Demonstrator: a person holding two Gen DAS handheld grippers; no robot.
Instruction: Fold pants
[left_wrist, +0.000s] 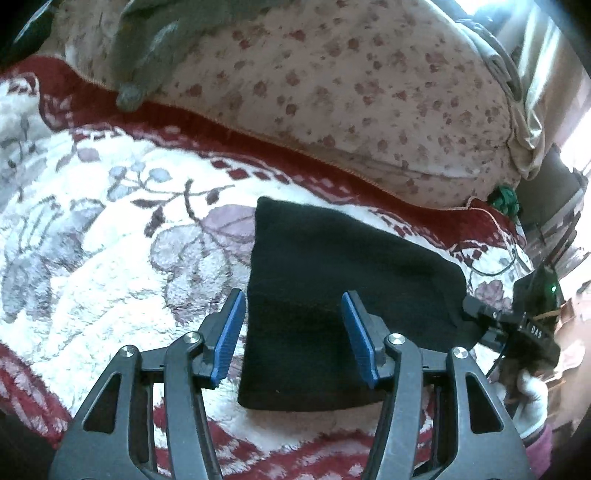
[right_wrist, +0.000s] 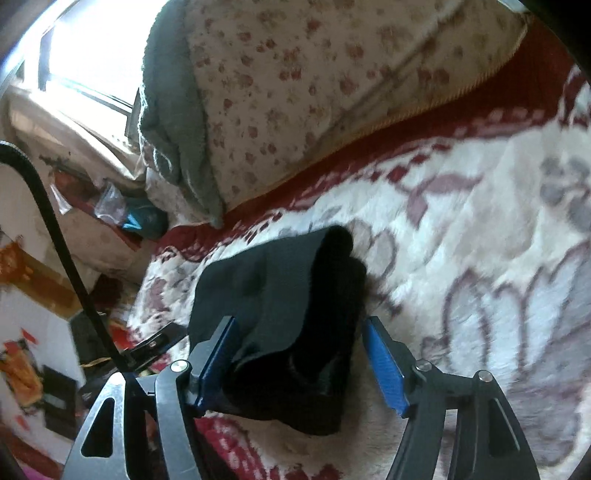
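The black pants (left_wrist: 332, 258) lie folded into a compact rectangle on the white and red floral blanket (left_wrist: 110, 221). My left gripper (left_wrist: 293, 306) hovers over the bundle's near left part, open, with its blue pads apart and holding nothing. At the bundle's right edge a white-gloved hand (left_wrist: 528, 398) holds my right gripper (left_wrist: 476, 314). In the right wrist view the pants (right_wrist: 277, 288) sit between the fingers of my right gripper (right_wrist: 300, 325). It is open: the left pad is close against the cloth and the right pad stands apart from it.
A thick flowered quilt (left_wrist: 351, 92) with a grey cloth (left_wrist: 147, 48) on it is piled along the back of the bed. The bed's edge drops to a cluttered floor (right_wrist: 55, 350) by a bright window (right_wrist: 96, 40). A black cable (right_wrist: 59, 240) hangs there.
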